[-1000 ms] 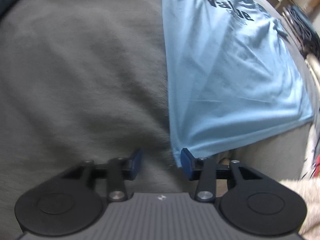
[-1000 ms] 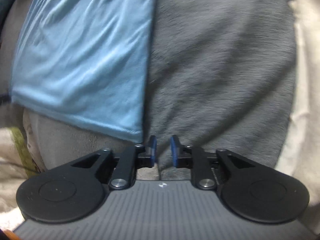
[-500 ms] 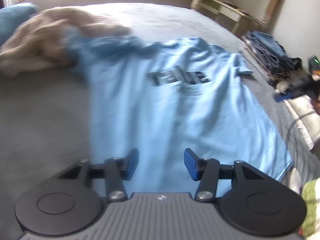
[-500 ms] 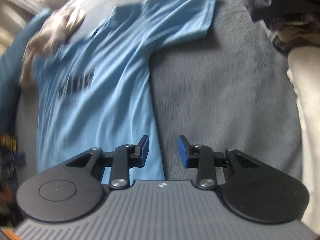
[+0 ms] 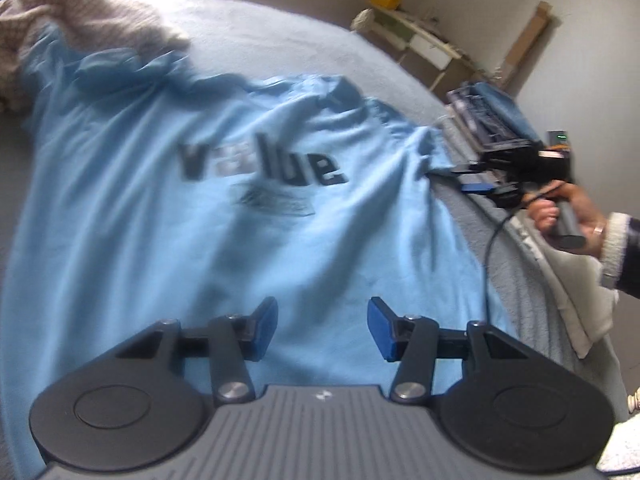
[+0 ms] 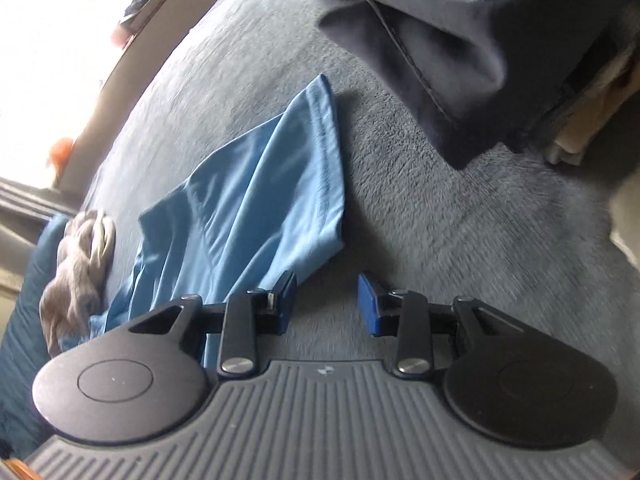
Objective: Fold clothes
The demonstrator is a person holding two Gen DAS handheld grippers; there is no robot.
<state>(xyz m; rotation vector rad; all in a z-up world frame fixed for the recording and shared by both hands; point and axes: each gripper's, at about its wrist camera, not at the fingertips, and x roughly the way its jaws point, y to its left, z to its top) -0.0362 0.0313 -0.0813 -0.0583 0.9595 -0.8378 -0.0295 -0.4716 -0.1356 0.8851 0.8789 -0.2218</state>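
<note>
Shirt (image 5: 224,216) first: the light blue T-shirt lies spread front-up on the grey bed cover (image 5: 304,36), its dark printed word readable across the chest, the body rumpled with soft creases. No fold shows in it yet, so the folding of this garment looks barely begun; sleeves and body all remain to be turned in. One short sleeve (image 6: 280,184) stretches out flat toward the bed's edge, its hem lying just beside the right gripper (image 6: 326,304), whose blue pads stand apart with only bed cover between them, nothing pinched. The left gripper (image 5: 322,328) hovers over the lower body of the shirt, jaws parted and empty as well. A beige knitted garment (image 5: 80,12) sits bunched at the shirt's far shoulder, touching or overlapping it. Dark folded clothes (image 6: 460,52) are stacked past the sleeve, apparently finished work.
</note>
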